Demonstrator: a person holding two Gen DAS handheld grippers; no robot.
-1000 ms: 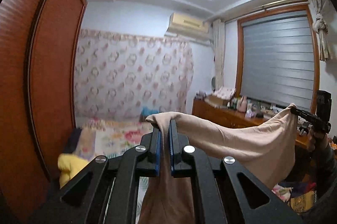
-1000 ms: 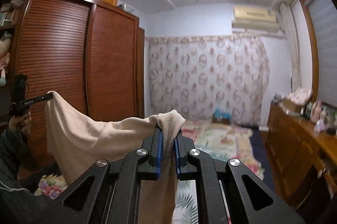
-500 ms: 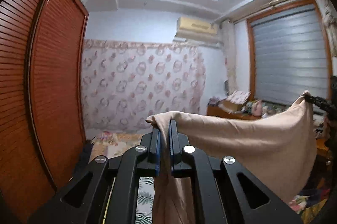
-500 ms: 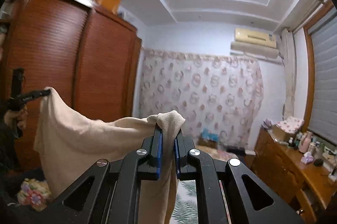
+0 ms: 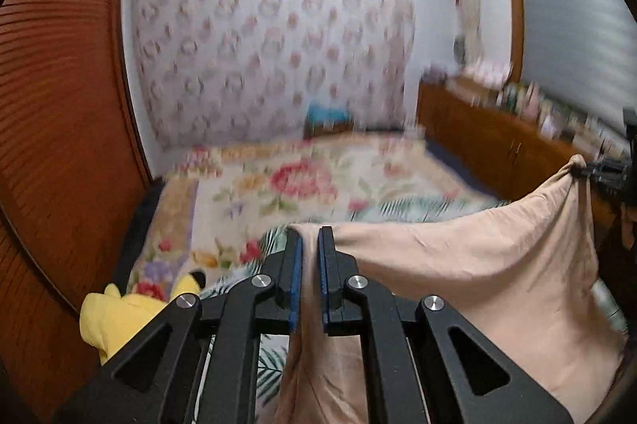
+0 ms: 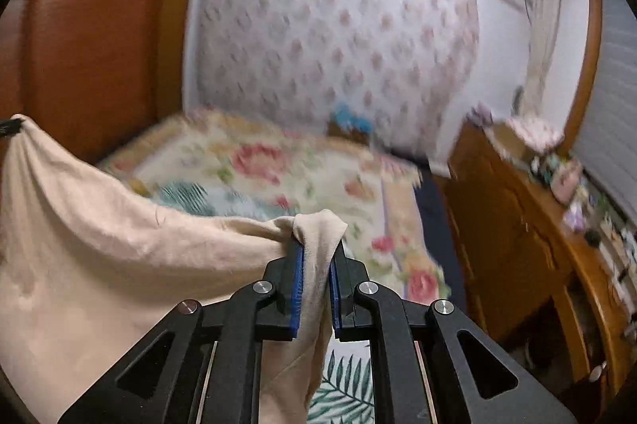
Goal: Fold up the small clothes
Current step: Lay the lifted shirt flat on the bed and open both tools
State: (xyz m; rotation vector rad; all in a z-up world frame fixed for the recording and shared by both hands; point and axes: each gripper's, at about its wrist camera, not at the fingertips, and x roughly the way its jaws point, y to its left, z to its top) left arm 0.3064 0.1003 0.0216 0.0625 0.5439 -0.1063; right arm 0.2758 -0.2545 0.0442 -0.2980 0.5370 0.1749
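Observation:
A beige garment point(image 5: 477, 264) hangs stretched between my two grippers above a bed with a floral cover point(image 5: 298, 185). My left gripper point(image 5: 308, 237) is shut on one corner, and the cloth drops down between its blue pads. At the right edge of that view my right gripper point(image 5: 597, 171) pinches the other corner. In the right wrist view the right gripper point(image 6: 316, 245) has its jaws opening, with a thick bunch of the garment point(image 6: 119, 256) still filling the gap and draped over the tips. The left gripper point(image 6: 10, 127) shows at the far left edge.
A yellow plush toy point(image 5: 119, 312) lies on the bed's near left corner. A brown louvred wardrobe point(image 5: 59, 105) stands along the left. A wooden dresser point(image 6: 517, 225) crowded with small items runs along the right, below a window blind. Both views are motion-blurred.
Both grippers have swung forward and down with the garment. The ceiling has left the views and the bed now fills them. The right jaws stand slightly wider.

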